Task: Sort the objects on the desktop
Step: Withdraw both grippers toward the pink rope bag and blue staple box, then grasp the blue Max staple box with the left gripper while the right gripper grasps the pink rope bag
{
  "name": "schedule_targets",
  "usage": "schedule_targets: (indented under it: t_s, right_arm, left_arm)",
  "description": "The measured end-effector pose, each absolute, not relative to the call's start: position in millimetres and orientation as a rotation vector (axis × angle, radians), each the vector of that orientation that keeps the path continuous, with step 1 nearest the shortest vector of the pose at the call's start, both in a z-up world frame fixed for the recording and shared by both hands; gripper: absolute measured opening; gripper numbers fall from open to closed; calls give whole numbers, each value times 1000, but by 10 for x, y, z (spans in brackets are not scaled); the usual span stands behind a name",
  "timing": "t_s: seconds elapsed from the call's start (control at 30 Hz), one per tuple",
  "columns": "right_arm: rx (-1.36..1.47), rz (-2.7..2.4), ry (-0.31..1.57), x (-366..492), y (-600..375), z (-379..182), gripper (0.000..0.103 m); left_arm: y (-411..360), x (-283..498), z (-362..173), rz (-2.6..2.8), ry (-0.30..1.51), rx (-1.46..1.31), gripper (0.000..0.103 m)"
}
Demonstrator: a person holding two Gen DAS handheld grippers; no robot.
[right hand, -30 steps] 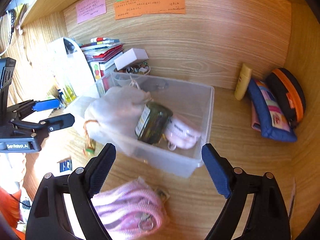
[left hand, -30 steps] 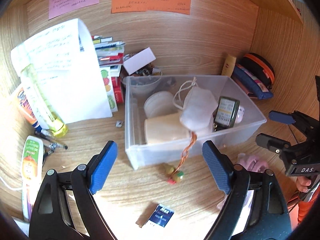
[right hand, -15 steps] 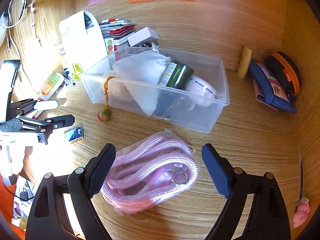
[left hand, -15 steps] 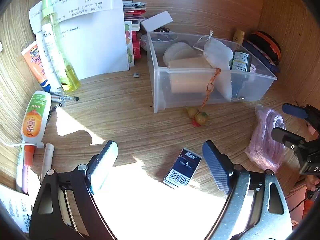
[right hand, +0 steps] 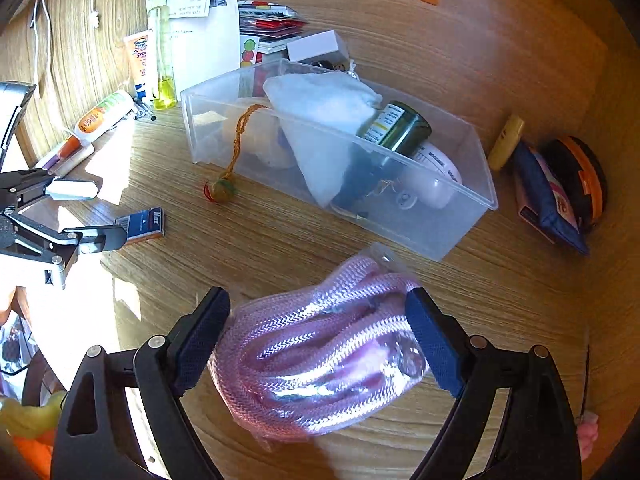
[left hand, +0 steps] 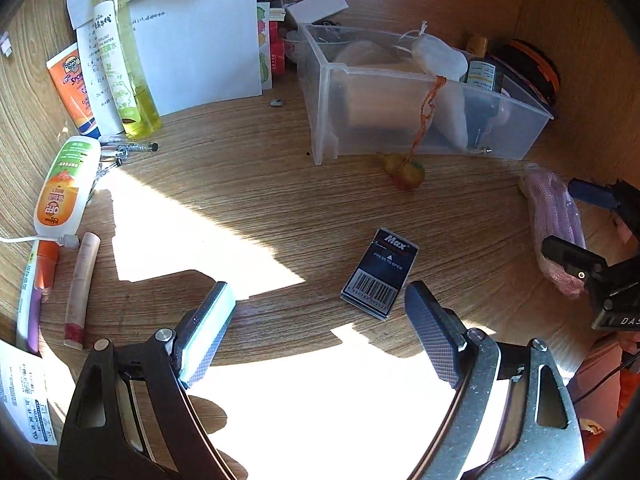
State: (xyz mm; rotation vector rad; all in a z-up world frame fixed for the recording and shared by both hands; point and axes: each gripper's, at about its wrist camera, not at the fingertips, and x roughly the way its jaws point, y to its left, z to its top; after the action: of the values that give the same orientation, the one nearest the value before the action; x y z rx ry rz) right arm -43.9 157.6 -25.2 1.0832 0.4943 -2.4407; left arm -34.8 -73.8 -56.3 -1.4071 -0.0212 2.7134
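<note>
A clear plastic bin point(left hand: 320, 120) point(right hand: 460, 232) on the wooden desk holds a white pouch point(right hand: 320, 104), a dark green bottle point(right hand: 394, 130) and other items. A small blue Max box point(left hand: 380, 272) point(right hand: 142, 222) lies on the desk just ahead of my open left gripper point(left hand: 320, 332), near its right finger. My open right gripper point(right hand: 318, 336) straddles a bagged pink cord point(right hand: 316, 356), which lies between its fingers; I cannot tell whether the pads touch it. The cord also shows in the left wrist view point(left hand: 554, 224).
An orange cord with a small charm point(left hand: 404, 168) hangs out of the bin. Tubes, a yellow-green spray bottle point(left hand: 124, 68), pens and papers crowd the left side. A blue pouch point(right hand: 548, 200) and an orange-rimmed case point(right hand: 580, 180) lie at the right wall.
Both grippers pulled back from the bin and dropped toward the desk. The left closed in on the Max box. The right came down around the pink cord bag.
</note>
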Motion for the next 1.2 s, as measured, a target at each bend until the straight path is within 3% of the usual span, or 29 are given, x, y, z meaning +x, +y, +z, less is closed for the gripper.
schedule_targets:
  t_s: [0.27,0.67,0.9,0.97,1.1,1.2]
  right_arm:
    - [1161,-2492,435,-387,2062,-279,95]
    - [1249,-2443,158,-635,2232,-227,95]
    - [1336,-2419,157,-805,2056,-424,95]
    - [1331,-2427,175,-806,2023,-452,95]
    - [1307,-2461,207,-795,1992,-459,87]
    - [1287,-2480,229,-788,1987,-447,67]
  left_arm:
    - [-541,-415,-590,2704,74,-1397,85]
    - [-441,-420,-552,2694,114,-1332,42]
    - [-529,-448,-558,2763,69,-1343,27]
    - [-549,-441,-561,2770,58,-1344,27]
    - [-524,-406,-565,2790,72,-1333,27]
    - [-525,-394,-563,2791,54,-1333,27]
